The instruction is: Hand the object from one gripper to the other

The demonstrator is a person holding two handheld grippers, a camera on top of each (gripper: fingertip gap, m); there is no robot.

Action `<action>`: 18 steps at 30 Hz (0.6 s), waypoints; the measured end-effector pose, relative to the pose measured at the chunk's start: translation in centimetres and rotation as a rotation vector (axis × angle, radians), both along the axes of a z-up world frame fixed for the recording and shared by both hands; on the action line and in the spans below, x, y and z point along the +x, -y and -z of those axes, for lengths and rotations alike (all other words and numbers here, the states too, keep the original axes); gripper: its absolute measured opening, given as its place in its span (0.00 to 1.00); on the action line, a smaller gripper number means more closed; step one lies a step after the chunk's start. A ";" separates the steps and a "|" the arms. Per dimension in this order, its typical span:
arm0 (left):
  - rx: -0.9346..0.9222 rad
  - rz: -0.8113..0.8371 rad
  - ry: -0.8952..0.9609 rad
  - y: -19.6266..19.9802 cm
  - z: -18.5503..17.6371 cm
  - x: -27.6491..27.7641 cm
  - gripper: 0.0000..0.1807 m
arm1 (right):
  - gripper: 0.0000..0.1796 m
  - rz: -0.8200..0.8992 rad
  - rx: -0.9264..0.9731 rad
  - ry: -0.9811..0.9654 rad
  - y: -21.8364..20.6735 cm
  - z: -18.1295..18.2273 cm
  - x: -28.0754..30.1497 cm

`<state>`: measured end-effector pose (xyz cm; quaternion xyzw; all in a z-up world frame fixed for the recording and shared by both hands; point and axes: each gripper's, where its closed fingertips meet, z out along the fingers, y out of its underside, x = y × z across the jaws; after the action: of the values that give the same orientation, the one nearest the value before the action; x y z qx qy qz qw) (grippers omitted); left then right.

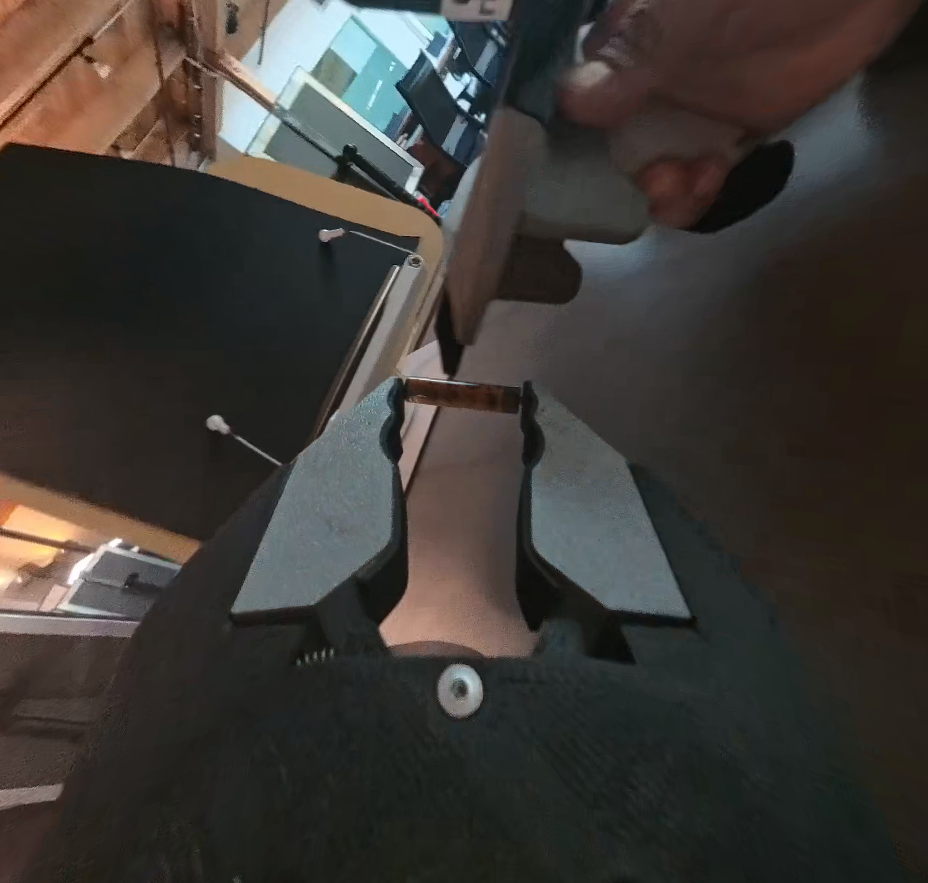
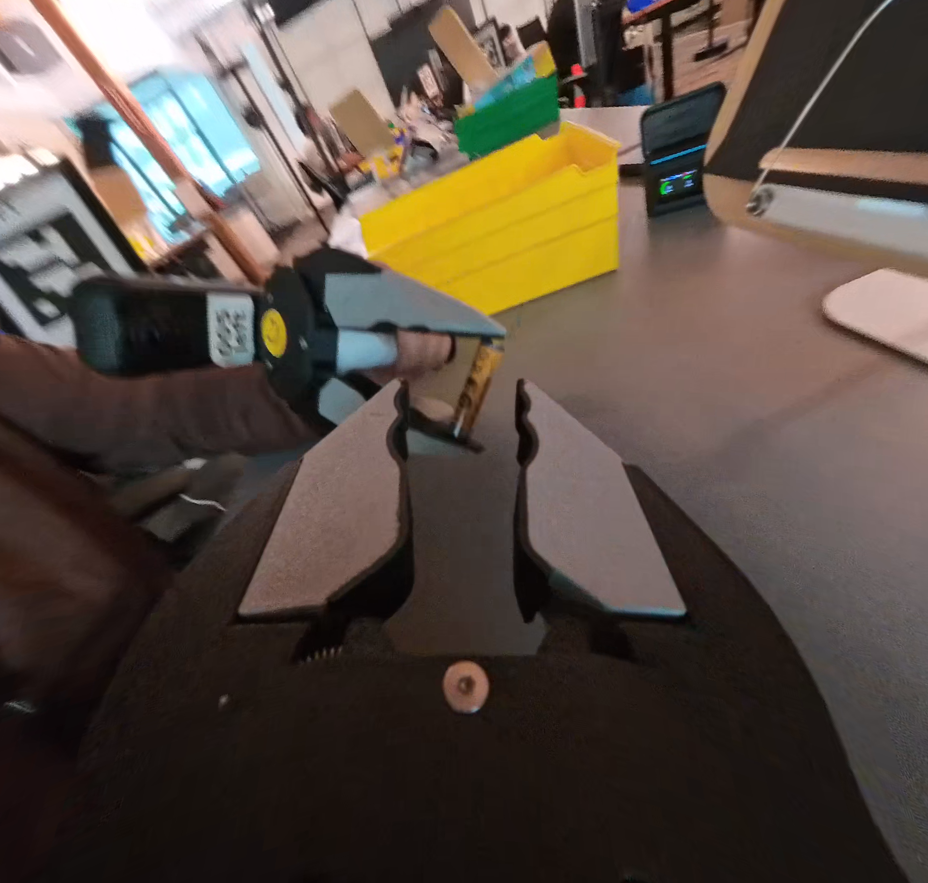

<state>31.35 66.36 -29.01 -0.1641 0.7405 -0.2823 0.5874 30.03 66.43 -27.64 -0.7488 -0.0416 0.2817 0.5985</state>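
A small yellow-and-black battery is clamped end to end between the fingertips of my left gripper, which is shut on it. In the right wrist view the left gripper reaches in from the left and holds the battery nearly upright above the grey table. My right gripper is open and empty, its fingertips just short of the battery and on either side of it. In the left wrist view the right gripper comes down from above, its dark tip close over the battery.
A yellow bin and a green bin stand behind. A small black device with a lit screen, a black board with a wooden rim and a white flat pad are at the right. A person's hand holds the right gripper.
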 end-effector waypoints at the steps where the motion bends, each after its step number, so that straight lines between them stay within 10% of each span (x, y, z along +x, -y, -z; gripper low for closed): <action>1: 0.020 0.003 -0.001 0.2 0.2 0.0 0.24 | 0.19 -0.007 -0.005 -0.053 -0.2 0.0 -0.1; 18: -0.051 -0.074 0.043 -0.7 -0.6 0.3 0.16 | 0.04 0.099 -0.022 -0.192 0.0 0.4 3.9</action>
<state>31.60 67.06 -28.38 -0.2003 0.7136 -0.2827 0.6089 33.94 66.44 -28.09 -0.7259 0.0560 0.3229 0.6047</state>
